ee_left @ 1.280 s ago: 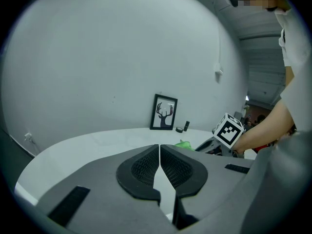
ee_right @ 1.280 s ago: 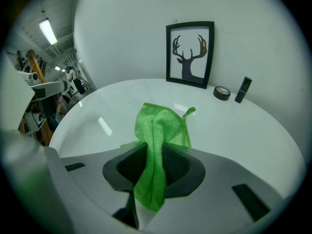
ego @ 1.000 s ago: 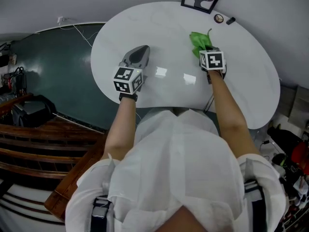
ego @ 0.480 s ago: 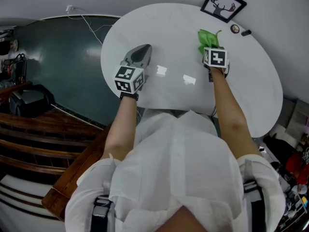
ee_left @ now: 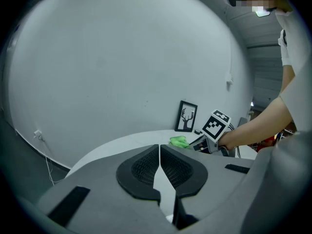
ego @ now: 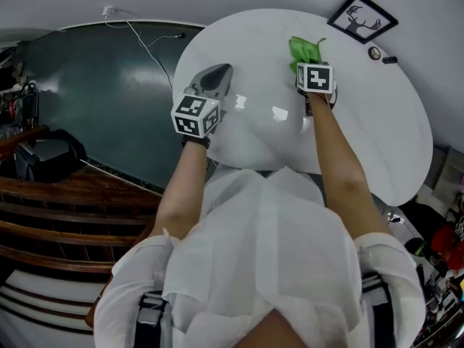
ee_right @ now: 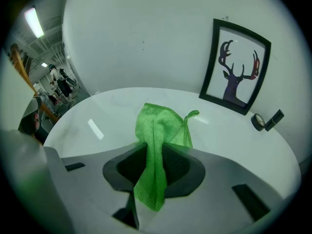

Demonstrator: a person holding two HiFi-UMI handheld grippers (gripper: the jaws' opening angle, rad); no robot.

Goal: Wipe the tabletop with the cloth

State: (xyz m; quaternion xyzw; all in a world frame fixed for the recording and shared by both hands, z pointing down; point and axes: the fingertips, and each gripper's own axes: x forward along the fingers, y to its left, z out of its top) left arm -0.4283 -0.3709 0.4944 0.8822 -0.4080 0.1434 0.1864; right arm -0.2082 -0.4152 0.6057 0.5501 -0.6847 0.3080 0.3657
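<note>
A green cloth (ego: 303, 51) is pinched between the jaws of my right gripper (ego: 307, 67) and lies on the white round tabletop (ego: 362, 122) toward its far side. In the right gripper view the cloth (ee_right: 161, 126) hangs out of the gripper (ee_right: 155, 152), one fold spread on the table (ee_right: 234, 130) ahead and a tail hanging back. My left gripper (ego: 215, 75) hovers at the table's left part, shut with nothing in it. In the left gripper view its pads (ee_left: 146, 167) meet at the tip, and the cloth (ee_left: 179, 141) shows far off to the right.
A framed deer picture (ego: 360, 22) leans on the wall at the table's far right. A small round item (ego: 374, 51) and a small black piece (ego: 390, 59) lie beside it. Left of the table are dark floor with a cable (ego: 148, 46) and wooden furniture (ego: 43, 216).
The right gripper has dragged the cloth to the left over the tabletop, away from the picture. The left gripper now sits closer to the table's left edge. Both grips look unchanged.
</note>
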